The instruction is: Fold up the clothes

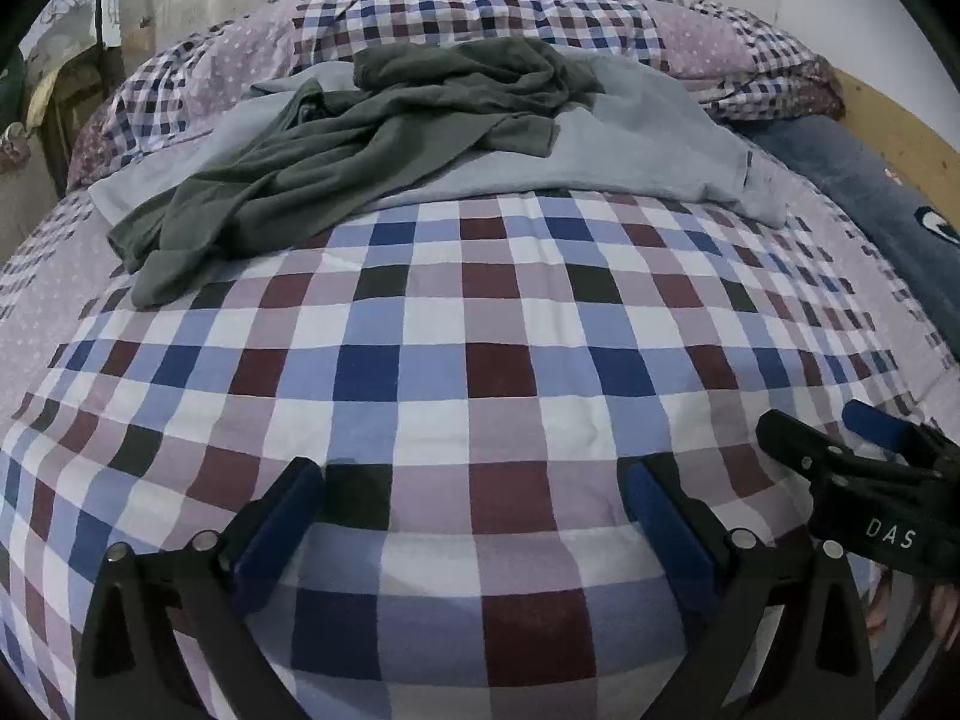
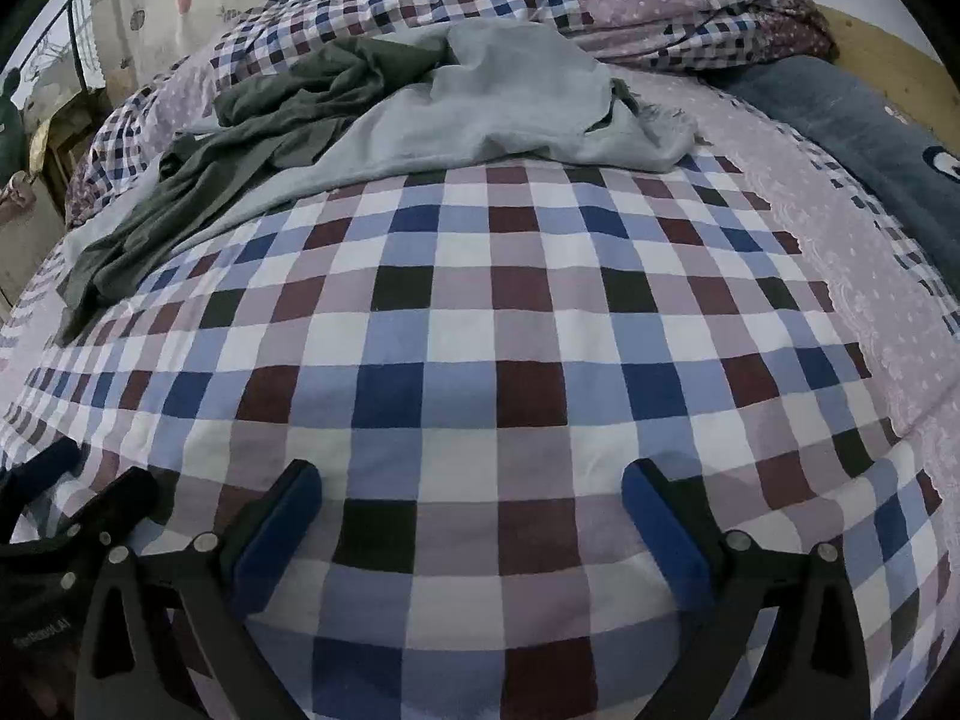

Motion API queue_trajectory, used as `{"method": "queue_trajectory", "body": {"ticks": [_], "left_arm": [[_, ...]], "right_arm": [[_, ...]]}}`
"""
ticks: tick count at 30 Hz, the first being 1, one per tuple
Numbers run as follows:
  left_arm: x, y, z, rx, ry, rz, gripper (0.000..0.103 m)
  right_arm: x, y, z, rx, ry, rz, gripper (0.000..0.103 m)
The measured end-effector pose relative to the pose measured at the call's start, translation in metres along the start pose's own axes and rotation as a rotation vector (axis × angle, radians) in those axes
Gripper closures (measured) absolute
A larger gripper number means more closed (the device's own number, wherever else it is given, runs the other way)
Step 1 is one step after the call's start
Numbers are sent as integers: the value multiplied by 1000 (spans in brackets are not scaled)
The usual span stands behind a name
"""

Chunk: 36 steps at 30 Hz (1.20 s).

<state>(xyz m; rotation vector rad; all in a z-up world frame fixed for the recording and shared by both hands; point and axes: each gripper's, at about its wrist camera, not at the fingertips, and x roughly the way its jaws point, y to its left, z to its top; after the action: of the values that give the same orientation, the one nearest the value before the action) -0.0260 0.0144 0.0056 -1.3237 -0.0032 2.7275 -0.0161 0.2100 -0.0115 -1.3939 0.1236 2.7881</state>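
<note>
Left gripper [image 1: 474, 495] and right gripper [image 2: 471, 495], each with black arms and blue padded fingers [image 1: 282, 516], spread wide apart and empty above the bed [image 1: 480, 360], whose smooth checked cover shows blue, maroon, white and lilac squares. Beyond the grippers, well apart, a crumpled dark green garment [image 1: 336, 162] lies draped over a flatter pale grey-blue garment [image 1: 630, 150]. Behind the garments, a bunched checked and dotted quilt [image 1: 480, 12]. Right of the garments, a blue denim-like cloth [image 1: 870, 198] against a wooden board [image 1: 900, 120].
</note>
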Motion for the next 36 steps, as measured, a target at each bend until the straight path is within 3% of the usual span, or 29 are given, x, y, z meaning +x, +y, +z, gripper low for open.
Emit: {"method": "queue_trajectory", "body": {"ticks": [36], "left_arm": [[4, -2, 1, 1, 11, 8, 0]], "right_arm": [[2, 3, -3, -32, -10, -28, 0]]}}
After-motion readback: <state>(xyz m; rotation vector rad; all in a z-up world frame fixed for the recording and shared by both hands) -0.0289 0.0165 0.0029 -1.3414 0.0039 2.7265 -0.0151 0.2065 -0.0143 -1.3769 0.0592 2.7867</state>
